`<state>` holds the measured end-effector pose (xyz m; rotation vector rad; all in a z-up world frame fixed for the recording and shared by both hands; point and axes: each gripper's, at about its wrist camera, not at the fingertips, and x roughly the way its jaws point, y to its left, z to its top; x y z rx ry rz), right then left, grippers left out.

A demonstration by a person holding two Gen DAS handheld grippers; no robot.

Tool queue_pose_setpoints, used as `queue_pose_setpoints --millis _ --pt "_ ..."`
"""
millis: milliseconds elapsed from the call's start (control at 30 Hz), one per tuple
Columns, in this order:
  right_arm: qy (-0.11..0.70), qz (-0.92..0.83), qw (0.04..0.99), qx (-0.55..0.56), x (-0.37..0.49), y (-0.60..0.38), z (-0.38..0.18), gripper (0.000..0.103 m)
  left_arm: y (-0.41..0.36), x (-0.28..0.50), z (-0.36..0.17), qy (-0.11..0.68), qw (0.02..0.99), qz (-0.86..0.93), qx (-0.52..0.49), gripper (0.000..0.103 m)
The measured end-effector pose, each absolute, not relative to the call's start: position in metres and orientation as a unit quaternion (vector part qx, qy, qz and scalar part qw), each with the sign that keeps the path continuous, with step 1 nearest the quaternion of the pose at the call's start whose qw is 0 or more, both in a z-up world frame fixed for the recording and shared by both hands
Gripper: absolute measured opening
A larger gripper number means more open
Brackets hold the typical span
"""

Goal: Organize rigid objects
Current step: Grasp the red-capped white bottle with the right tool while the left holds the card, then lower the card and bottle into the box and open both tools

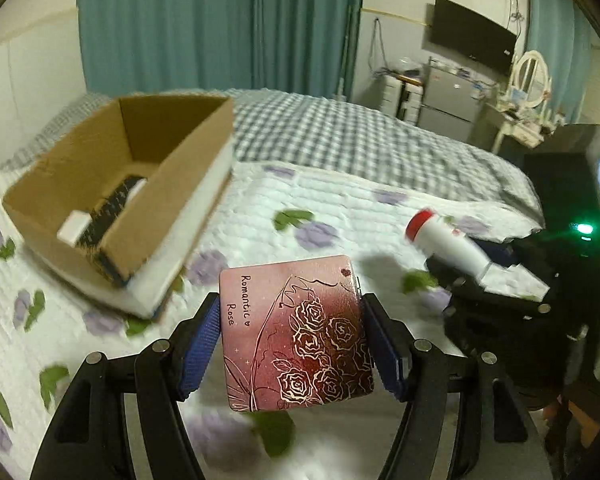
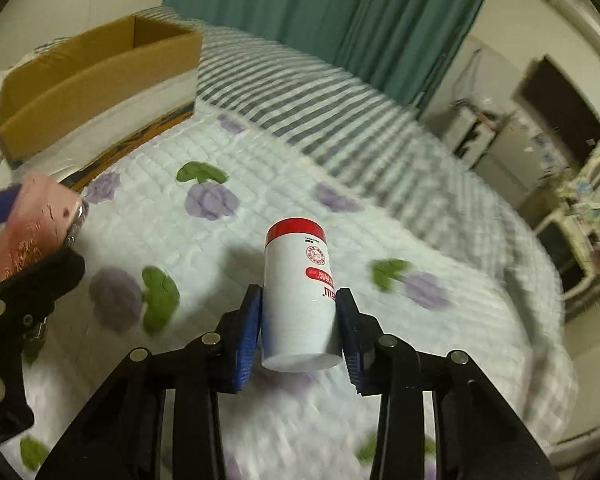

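Note:
My left gripper (image 1: 292,340) is shut on a pink square tin (image 1: 296,332) printed with roses and "Romantic Rose", held above the bed. My right gripper (image 2: 300,328) is shut on a white bottle with a red cap (image 2: 298,296), also held above the bed. The bottle shows in the left wrist view (image 1: 444,246) to the right, and the tin shows in the right wrist view (image 2: 36,232) at the far left. An open cardboard box (image 1: 120,188) lies ahead and left of the tin; it holds a dark and white object (image 1: 108,208).
The bed has a white quilt with purple flowers (image 2: 212,200) and a grey checked blanket (image 1: 340,136) behind it. Teal curtains (image 1: 220,20) hang behind. A TV (image 1: 472,40), fridge and dressing table stand at the far right. The box also shows in the right wrist view (image 2: 100,76).

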<state>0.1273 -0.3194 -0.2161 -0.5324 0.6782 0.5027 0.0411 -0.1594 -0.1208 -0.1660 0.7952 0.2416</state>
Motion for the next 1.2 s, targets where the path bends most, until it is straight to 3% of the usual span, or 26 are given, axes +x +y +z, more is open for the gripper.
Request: queue_pose_setpoints --millis 300,667,967,1200 --pt "0.303 0.199 0.901 -0.238 0.060 -0.337 -0.125 0.036 -0.138 0.018 -0.051 0.354 0.927 0.066 -0.104 0.070" --pt "0.222 0.227 0.931 -0.180 0.010 -0.241 -0.027 0.036 -0.021 0.013 0.034 0.263 0.961 0.072 -0.037 0.070" --pt "0.226 0.267 0.928 -0.126 0.033 -0.133 -0.040 0.036 0.080 0.048 0.005 0.283 0.957 0.056 -0.040 0.070" --pt "0.267 0.270 0.918 -0.115 0.105 -0.087 -0.081 0.036 0.100 0.099 -0.031 0.314 0.949 0.023 -0.013 0.070"
